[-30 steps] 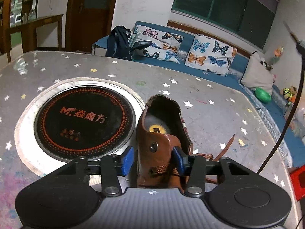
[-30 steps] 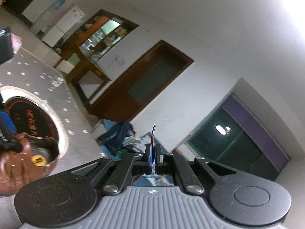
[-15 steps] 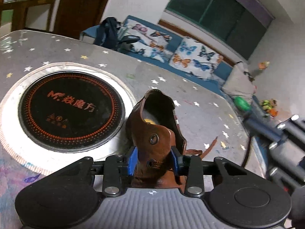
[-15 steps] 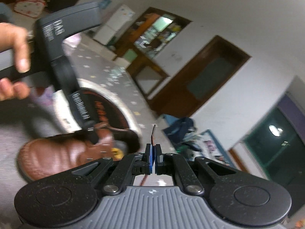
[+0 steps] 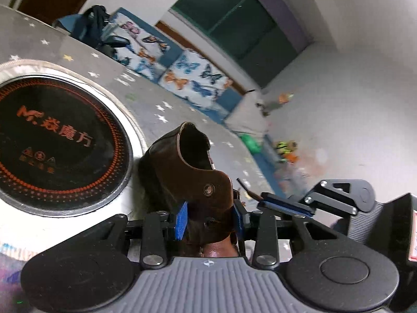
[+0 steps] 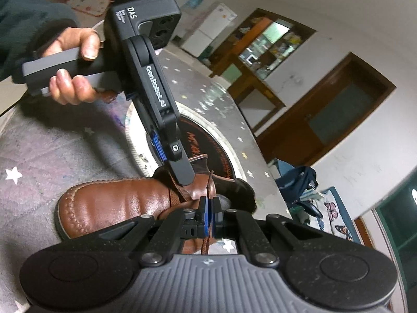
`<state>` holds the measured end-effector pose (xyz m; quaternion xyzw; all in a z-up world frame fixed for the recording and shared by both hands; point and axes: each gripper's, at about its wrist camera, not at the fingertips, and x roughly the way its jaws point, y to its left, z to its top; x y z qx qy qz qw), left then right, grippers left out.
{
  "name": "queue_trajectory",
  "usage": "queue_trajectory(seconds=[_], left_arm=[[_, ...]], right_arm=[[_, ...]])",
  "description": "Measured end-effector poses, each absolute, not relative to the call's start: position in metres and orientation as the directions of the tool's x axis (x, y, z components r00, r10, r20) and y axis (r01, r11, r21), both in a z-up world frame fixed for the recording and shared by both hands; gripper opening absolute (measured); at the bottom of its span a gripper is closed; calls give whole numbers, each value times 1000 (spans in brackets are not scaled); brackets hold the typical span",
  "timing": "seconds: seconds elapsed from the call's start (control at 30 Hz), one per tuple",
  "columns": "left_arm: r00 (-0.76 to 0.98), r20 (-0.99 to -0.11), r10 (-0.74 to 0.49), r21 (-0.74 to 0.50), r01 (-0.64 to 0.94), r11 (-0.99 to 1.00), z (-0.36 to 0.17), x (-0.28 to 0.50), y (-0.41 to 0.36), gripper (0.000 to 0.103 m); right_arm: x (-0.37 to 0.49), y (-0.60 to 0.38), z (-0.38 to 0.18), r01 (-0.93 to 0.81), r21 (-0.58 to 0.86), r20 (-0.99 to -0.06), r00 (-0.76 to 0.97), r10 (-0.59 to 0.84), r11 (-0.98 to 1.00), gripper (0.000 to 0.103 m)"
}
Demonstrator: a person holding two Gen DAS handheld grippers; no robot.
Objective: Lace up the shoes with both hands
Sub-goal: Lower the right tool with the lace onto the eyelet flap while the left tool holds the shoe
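Note:
A brown leather shoe (image 5: 182, 172) lies on the star-patterned table, heel opening facing away. My left gripper (image 5: 209, 217) is shut on the shoe's eyelet flap, with blue pads pressed on both sides. In the right wrist view the shoe (image 6: 117, 203) points left, and a hand (image 6: 73, 78) holds the left gripper (image 6: 179, 172) down onto its upper. My right gripper (image 6: 209, 206) is shut on the brown lace (image 6: 209, 182), whose end sticks up above the pads. The left wrist view shows the right gripper (image 5: 284, 204) close by on the right of the shoe, with the lace tip (image 5: 243, 184) poking out.
A round black induction hob (image 5: 60, 140) in a white ring is set into the table (image 5: 166, 104) just left of the shoe. A blue sofa with butterfly cushions (image 5: 192, 75) stands beyond the far edge. A sleeve (image 6: 28, 15) is at the top left.
My left gripper has shut on the shoe's flap and tilted. The right gripper, still holding the lace, has come down from high up to right beside the shoe.

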<state>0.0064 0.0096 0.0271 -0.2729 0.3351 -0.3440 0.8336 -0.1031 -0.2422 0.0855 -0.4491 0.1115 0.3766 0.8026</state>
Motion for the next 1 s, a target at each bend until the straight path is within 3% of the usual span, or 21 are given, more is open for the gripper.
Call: queue_trajectory(seconds=[0.37, 1.0], left_arm=[[491, -283, -824, -731, 445, 517, 16, 11, 25, 40], [493, -271, -827, -725, 460, 512, 17, 8, 28, 42]], right_arm=[[-90, -221, 78, -745, -647, -591, 624, 512, 161, 2], [-73, -196, 61, -748, -659, -618, 598, 510, 78, 2]])
